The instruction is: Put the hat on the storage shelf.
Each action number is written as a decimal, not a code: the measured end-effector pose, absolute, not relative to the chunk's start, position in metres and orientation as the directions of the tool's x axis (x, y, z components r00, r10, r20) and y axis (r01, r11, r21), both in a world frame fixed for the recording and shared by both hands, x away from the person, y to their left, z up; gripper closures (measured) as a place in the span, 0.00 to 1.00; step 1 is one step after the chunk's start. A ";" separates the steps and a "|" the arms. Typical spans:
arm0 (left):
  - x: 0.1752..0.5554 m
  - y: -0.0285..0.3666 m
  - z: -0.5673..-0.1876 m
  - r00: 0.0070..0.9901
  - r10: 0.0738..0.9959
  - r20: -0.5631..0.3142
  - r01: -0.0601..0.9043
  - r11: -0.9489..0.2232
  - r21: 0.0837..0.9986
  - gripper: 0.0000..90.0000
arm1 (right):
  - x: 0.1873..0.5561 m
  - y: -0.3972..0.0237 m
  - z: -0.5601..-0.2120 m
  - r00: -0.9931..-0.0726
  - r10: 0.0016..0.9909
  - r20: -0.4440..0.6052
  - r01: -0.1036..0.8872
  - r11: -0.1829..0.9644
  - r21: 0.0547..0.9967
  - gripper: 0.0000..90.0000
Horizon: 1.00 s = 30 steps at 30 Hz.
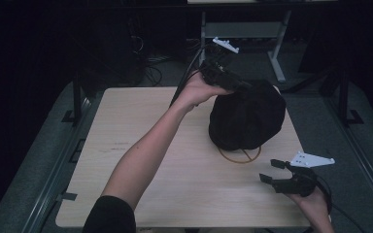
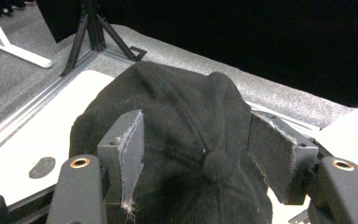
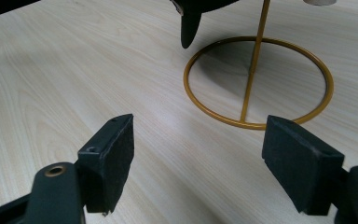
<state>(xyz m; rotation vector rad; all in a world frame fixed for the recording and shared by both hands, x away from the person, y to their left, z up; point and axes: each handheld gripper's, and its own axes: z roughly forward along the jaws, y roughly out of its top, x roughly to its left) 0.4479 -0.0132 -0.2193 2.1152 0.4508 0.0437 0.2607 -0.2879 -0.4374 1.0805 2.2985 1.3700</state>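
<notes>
left hand-held gripper up at the far top edge of the black cap, jaws spread wide either side of the crown button and pressing on nothing, as seen in the left gripper view. cap perched on a gold wire stand, ring base flat on the tabletop, right of centre toward the far edge. right hand-held gripper low near the right front corner, jaws wide apart and empty, aimed at the ring base.
</notes>
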 end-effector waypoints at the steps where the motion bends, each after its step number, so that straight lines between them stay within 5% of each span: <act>1: 0.448 -0.011 -0.220 0.932 0.333 -0.143 0.301 -0.488 0.819 0.40 | 0.261 -0.288 -0.437 -0.691 0.707 0.148 0.467 0.281 0.838 0.28; 30: 0.404 0.053 -0.246 0.901 0.401 -0.165 0.343 -0.424 0.838 0.35 | 0.259 -0.273 -0.435 -0.706 0.696 0.134 0.451 0.295 0.842 0.25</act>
